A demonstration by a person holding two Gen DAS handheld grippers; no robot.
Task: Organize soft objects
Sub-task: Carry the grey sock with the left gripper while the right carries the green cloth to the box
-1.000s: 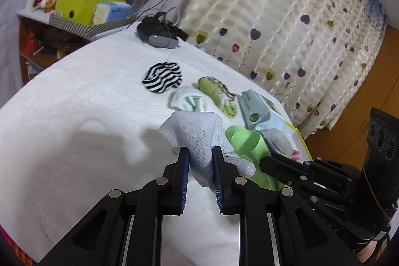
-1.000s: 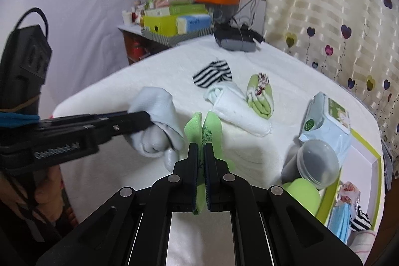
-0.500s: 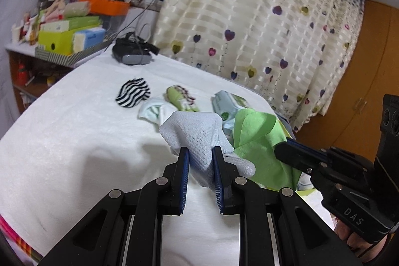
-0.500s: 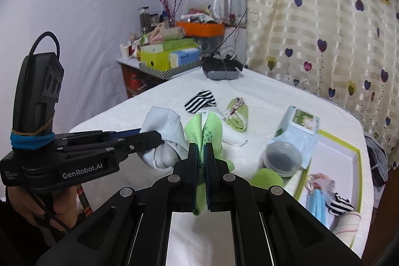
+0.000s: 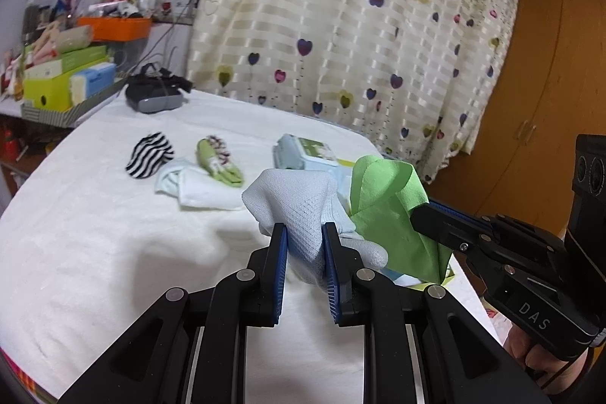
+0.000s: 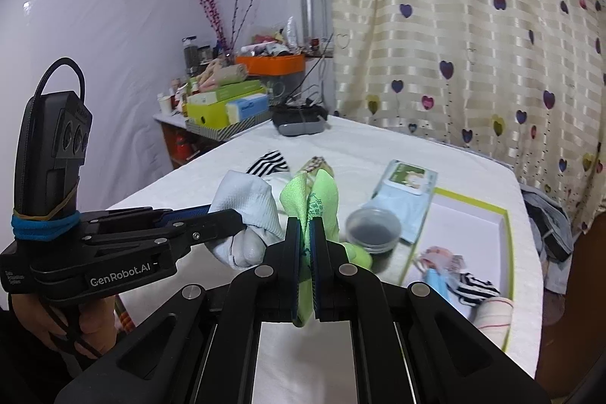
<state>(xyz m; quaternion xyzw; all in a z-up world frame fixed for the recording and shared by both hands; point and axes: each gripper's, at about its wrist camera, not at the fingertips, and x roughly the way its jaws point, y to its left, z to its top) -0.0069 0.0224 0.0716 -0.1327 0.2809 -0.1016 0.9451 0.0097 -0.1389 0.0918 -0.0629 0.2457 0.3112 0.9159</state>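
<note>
Aloft, left gripper (image 5: 304, 237) pinching grey sock (image 5: 299, 203), perhaps.

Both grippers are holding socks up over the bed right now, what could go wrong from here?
1. The left gripper pinches only a fold of the pale blue sock; it might slip out.
2. The green sock in the right gripper hangs beside the blue one; they may snag.
3. The round container sits just below and could be knocked.

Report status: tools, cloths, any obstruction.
Left tool shut on white cloth. Right tool shut on green cloth. Both cloths off the bed. Nothing blocking.
</note>
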